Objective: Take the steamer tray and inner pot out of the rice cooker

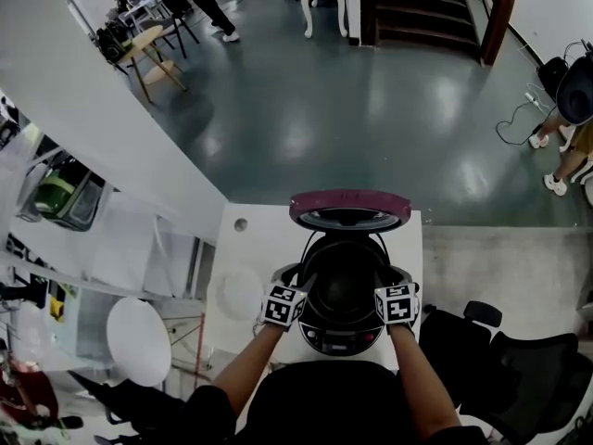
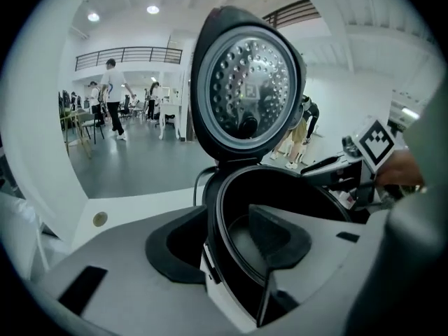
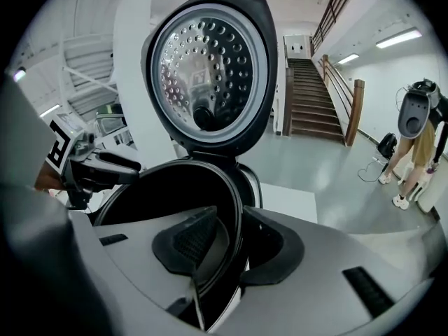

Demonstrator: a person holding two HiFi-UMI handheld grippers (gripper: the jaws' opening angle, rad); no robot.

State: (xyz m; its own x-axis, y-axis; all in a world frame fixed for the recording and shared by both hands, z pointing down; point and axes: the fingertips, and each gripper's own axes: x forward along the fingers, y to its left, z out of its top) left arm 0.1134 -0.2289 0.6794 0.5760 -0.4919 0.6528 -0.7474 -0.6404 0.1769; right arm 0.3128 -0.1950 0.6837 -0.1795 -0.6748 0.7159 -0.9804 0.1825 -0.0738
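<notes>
Where the white table [image 1: 255, 239] carries the rice cooker [image 1: 343, 337], the left gripper [image 1: 302, 284] is set at 9 o'clock. Its jaws are held wide astride the smooth black rim of the round inner pot [image 1: 345, 274], which is seated mouth-up in the cooker. The dimpled metal lid [image 2: 246, 89] is stood upright at 12. At 3 o'clock the right gripper [image 1: 384, 280] is set with narrower jaws, the rim between them unpinched.

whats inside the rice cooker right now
A dark round liner sits in the rice cooker, whose lid is raised. Whether that is the steamer tray or the inner pot, and anything beneath it, is lost in shadow.
</notes>
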